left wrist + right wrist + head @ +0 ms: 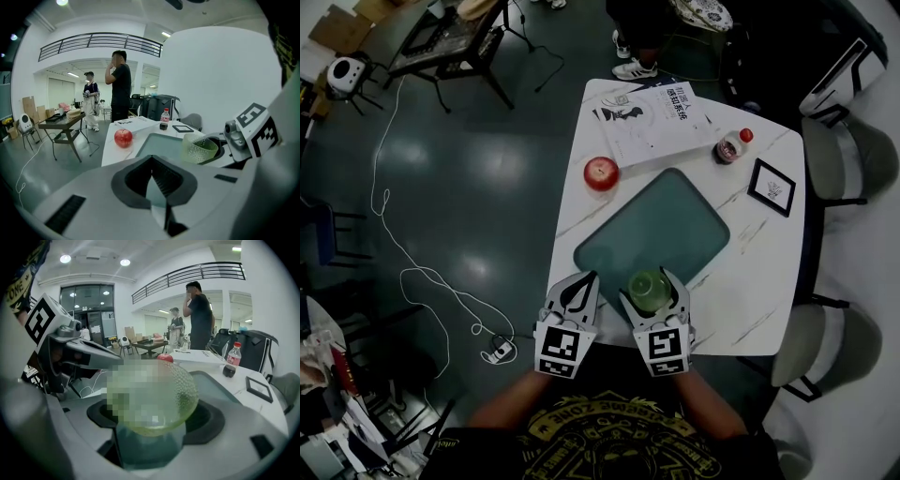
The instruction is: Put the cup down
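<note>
A pale green, bumpy-textured cup (650, 291) sits between the jaws of my right gripper (651, 285), which is shut on it. It hangs over the near edge of the teal mat (661, 225) on the white table (750, 281). In the right gripper view the cup (161, 392) fills the space between the jaws of the right gripper (150, 425). My left gripper (581, 281) is just left of it, shut and holding nothing, over the table's near left edge. In the left gripper view the cup (199, 149) shows to the right of the left gripper (152, 161).
On the table stand a red apple (601, 172), a large white book (652, 117), a small cola bottle (733, 146) and a black picture frame (772, 186). Grey chairs (853, 159) stand to the right. Two people (121, 86) stand beyond the table's far end.
</note>
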Motion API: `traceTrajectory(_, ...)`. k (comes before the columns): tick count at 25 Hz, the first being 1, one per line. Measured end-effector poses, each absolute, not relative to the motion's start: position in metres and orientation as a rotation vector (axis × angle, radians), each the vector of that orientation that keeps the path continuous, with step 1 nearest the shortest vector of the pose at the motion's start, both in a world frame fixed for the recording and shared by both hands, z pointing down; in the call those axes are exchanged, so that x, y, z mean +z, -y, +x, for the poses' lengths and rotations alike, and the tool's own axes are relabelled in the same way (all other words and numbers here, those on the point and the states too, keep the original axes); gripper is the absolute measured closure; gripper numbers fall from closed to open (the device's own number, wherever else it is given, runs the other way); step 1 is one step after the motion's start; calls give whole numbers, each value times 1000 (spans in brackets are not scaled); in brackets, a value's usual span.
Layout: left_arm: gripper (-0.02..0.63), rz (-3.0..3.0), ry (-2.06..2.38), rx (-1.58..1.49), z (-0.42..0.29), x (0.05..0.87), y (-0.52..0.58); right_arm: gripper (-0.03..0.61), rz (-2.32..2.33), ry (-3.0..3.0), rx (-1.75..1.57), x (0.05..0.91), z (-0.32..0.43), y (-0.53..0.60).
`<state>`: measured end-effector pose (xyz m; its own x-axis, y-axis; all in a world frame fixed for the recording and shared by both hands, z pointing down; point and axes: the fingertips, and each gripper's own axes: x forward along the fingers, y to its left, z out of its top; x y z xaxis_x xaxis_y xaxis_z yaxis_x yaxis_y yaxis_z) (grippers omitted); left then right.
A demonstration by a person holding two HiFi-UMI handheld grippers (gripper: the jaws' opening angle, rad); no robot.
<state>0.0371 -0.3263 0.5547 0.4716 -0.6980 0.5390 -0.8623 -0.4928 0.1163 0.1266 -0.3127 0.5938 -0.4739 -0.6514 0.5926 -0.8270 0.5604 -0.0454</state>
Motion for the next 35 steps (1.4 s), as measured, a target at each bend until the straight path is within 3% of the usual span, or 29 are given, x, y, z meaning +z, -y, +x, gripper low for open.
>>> traceTrajectory(30,601,2343,1280,684,33,573,329,198,1118,2267,374,641,124,327)
traceTrajectory(35,602,2366,1268,664,31,568,326,156,1149,2265,419,638,129,330)
